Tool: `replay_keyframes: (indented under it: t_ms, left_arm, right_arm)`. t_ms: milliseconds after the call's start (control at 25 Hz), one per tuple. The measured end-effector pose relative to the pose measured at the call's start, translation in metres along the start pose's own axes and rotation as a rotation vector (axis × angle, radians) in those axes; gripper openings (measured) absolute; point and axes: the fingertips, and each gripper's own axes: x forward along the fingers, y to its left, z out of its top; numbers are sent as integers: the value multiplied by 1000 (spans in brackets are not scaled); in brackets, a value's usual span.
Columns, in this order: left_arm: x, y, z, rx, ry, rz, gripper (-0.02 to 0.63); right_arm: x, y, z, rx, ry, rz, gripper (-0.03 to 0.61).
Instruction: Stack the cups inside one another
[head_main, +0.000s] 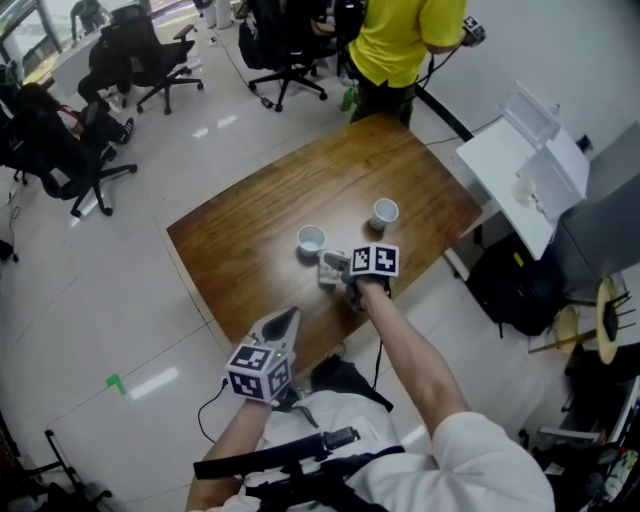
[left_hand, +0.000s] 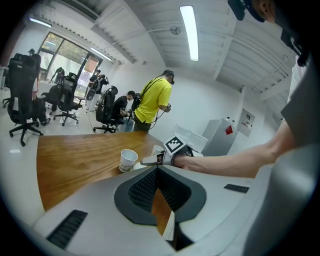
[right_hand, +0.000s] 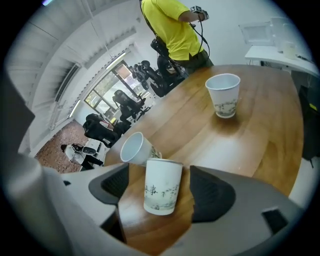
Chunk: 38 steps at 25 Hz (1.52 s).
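Nearest, left claw (head_main: 277, 335) hangs clenched, empty. Right claw (head_main: 333, 268) stands released around one cup (right_hand: 162, 186) on the desk (right_hand: 260, 125). Grasping step, I'd judge; next, squeeze, lift, nest into neighbouring cup (right_hand: 135, 148).

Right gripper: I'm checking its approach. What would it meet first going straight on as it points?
The printed white cup standing between its open jaws; a second cup sits just behind, apparently.

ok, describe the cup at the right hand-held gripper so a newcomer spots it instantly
Start at the wooden table and go to the side nearest the person, where the right hand-held gripper points down. The white cup stands between its open jaws, pads clear of it. The middle cup and far cup stand beyond the jaws.
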Motion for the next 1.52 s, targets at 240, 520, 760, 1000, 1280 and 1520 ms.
replay_keyframes:
  t_ms: [240,520,760,1000,1280,1520]
  left_arm:
    - [-1,10,-4,-29,0,41,-9]
    - [-5,19,-10,-46,4,73,-9]
    - [-10,20,-14,-42,12,73,-9]
    - [-5,14,-13,-30,22,49,-9]
    - [-9,16,-10,-26,7,56,-9]
    - [-22,26,-10,-40,-16,101,-9]
  right_arm:
    - [25,-3,-6,-11,76,-8,408]
    - [36,-4,-8,-35,96,-11,342]
    - [24,-4,-12,-27,69,3,287]
    - [-26,-1,23,-86,-116,16,285]
    - [-60,83,78,-458,-445,171,285]
    - [-36,105,75,-592,-489,166,285]
